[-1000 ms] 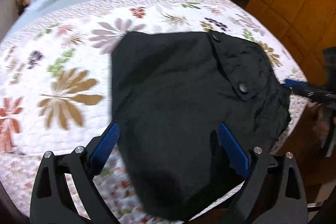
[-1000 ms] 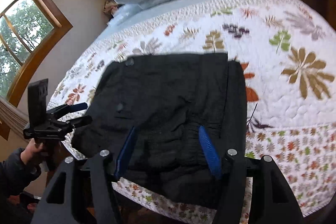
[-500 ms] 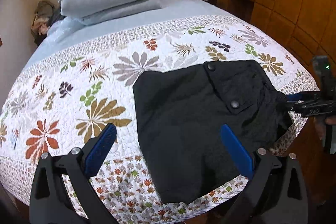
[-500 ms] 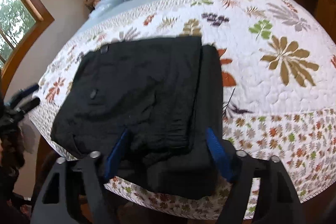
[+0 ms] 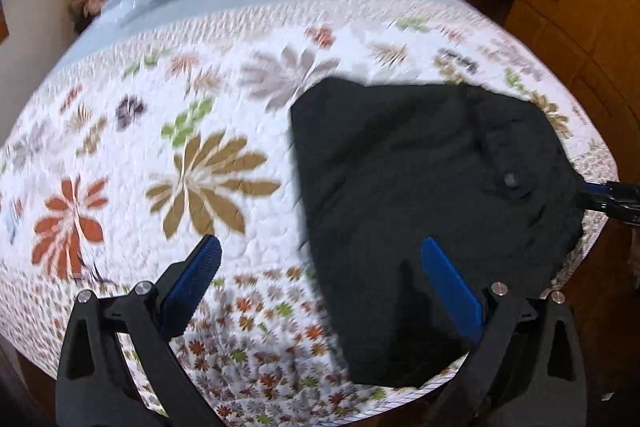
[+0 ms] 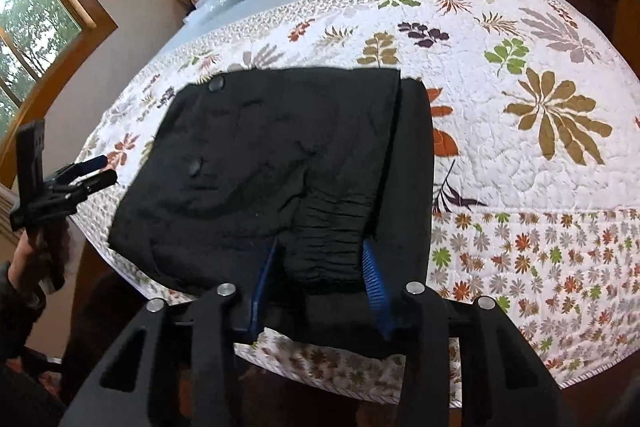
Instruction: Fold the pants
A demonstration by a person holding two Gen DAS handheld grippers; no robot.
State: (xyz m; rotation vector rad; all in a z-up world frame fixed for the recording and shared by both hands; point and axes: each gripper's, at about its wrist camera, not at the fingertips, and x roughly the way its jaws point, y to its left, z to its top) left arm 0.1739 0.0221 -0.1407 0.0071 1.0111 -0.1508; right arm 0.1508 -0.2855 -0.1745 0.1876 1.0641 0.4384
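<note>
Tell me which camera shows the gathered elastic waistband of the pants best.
The right wrist view: the ribbed waistband sits sharp and close between the right gripper fingers, which have just been closing around it. The left wrist view is blurred and shows the black pants only as a dark mass; no waistband detail is visible there.

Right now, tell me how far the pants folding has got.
Done: the black pants lie on the floral quilt as a compact folded block with layers stacked. In hand: the right gripper has just been closing, its jaws astride the gathered waistband; a firm grip is not clear. The left gripper is wide open, holding nothing. Left: probably one last fold or tidying.
</note>
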